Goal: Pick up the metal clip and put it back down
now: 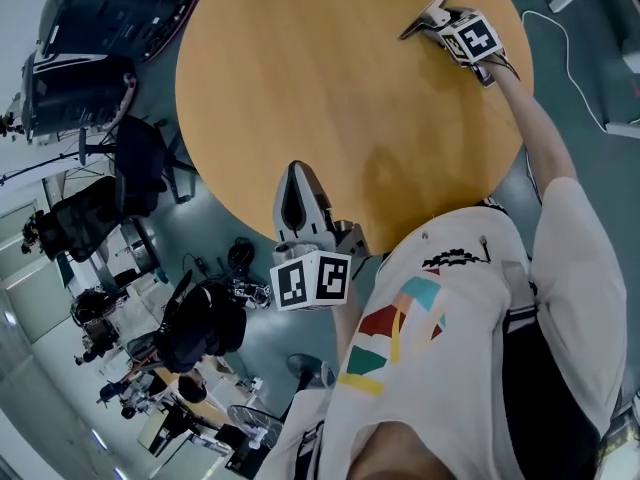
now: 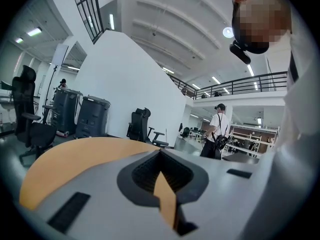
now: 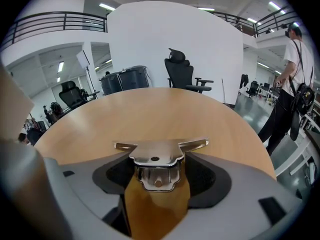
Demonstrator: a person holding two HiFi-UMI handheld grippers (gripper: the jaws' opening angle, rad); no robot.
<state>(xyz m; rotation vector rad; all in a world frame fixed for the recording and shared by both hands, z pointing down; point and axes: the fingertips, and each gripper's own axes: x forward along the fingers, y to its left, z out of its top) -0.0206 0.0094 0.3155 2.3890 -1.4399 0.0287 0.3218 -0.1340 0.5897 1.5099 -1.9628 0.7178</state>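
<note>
Gripping a shiny silver metal clip (image 3: 157, 159) by the two sides of its body, the right gripper (image 1: 430, 18) has its jaws spread wide. The dark pads press on the clip, and the clip's two flat wings splay out across the jaw tips. The gripper slants down toward the round light-wood table (image 1: 330, 88), close to the table's far right edge. Whether the clip touches the wood or hangs just above it cannot be told.

The left gripper (image 1: 297, 173) sits at the near edge of the table, its tips over the wood, pointing almost level toward the far edge. Its jaws meet at the tips, with only a thin sliver of table showing through behind them, and they hold nothing.

Beyond the far edge stands a black high-backed office chair (image 3: 182, 71). A person in a white shirt with a black backpack (image 3: 295, 84) stands on the floor off the table's right edge.
</note>
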